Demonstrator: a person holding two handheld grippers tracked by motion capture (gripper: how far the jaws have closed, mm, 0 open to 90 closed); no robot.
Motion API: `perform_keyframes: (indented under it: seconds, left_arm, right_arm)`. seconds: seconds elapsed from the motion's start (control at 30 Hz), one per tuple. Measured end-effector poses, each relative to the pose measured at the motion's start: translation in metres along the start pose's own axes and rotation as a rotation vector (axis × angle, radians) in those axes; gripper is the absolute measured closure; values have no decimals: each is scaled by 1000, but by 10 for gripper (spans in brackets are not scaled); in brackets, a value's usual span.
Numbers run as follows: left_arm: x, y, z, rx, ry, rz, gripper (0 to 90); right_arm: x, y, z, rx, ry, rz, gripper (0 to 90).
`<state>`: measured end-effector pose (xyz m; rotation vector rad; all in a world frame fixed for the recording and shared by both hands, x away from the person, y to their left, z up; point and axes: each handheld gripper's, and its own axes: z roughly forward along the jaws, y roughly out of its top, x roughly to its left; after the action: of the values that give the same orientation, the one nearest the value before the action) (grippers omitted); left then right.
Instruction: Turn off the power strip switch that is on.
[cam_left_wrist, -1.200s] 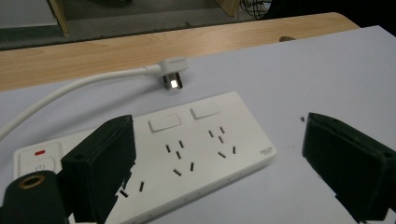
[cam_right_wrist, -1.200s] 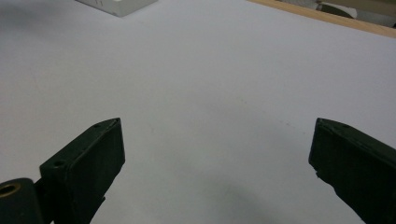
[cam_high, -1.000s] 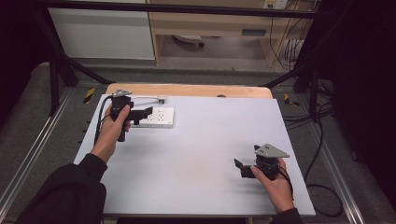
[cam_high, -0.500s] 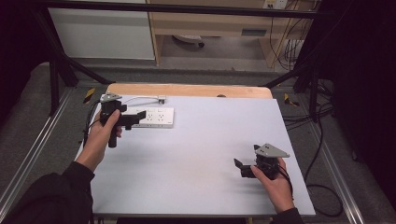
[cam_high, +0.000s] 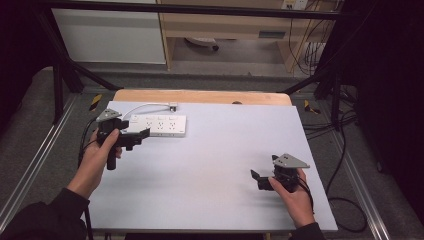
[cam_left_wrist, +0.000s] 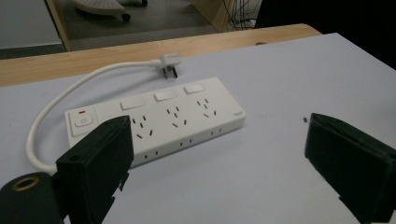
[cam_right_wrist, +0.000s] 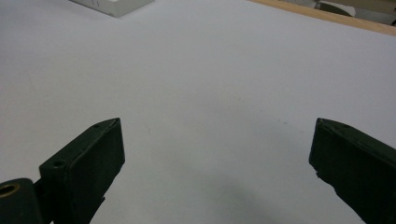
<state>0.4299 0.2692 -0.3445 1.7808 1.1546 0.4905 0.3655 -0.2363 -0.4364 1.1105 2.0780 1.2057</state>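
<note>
A white power strip (cam_high: 157, 125) lies at the far left of the white table, with its cord curling back to a loose plug (cam_high: 172, 106). My left gripper (cam_high: 142, 135) hovers just in front of the strip's left end, open and holding nothing. In the left gripper view the strip (cam_left_wrist: 159, 119) sits ahead between the wide-apart jaws of that gripper (cam_left_wrist: 218, 126), with the plug (cam_left_wrist: 169, 63) behind it. My right gripper (cam_high: 256, 177) rests low near the table's front right, pointing left. In its own view the right gripper (cam_right_wrist: 215, 126) is open over bare table.
The table top (cam_high: 225, 150) is a white sheet with a wooden strip (cam_high: 200, 96) along its far edge. A corner of the power strip (cam_right_wrist: 116, 5) shows at the top of the right gripper view. Black frame posts and cables stand beyond the table's sides.
My left gripper has drawn back from over the power strip toward the near left. The right gripper has stayed where it was.
</note>
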Motion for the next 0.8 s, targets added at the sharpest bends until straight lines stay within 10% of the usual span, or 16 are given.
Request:
perform_keyframes:
  seconds: [0.8]
  left_arm:
    - [-9,-52,-35,2,-4,20,83]
  right_arm:
    - [-1,0,1,10,-2,2,38]
